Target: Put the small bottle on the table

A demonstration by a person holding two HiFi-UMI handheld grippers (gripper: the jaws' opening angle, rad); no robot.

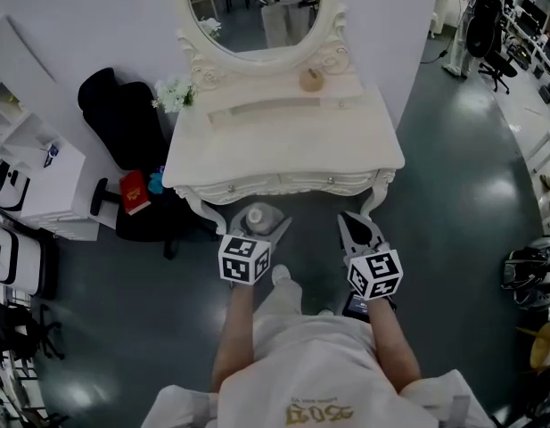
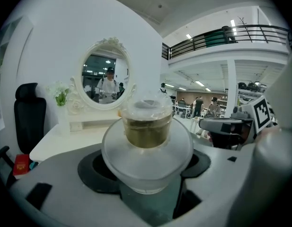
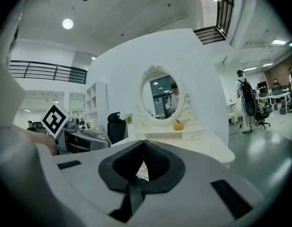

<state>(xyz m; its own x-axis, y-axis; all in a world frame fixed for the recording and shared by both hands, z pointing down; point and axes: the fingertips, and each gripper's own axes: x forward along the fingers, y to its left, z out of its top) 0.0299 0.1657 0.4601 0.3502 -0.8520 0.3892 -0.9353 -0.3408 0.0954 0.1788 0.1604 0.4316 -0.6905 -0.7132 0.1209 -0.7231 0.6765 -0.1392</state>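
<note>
The small bottle is frosted glass with a gold neck and a clear cap. It is held upright in my left gripper, just in front of the white dressing table and below its front edge. In the left gripper view the bottle fills the space between the wide-set jaws of that gripper, which is shut on its round body. My right gripper hovers beside it to the right. It is shut and holds nothing, and its pads meet in the right gripper view.
An oval mirror stands at the back of the table, with a small orange ornament and white flowers nearby. A black chair and a red box sit to the left. White shelves line the left wall.
</note>
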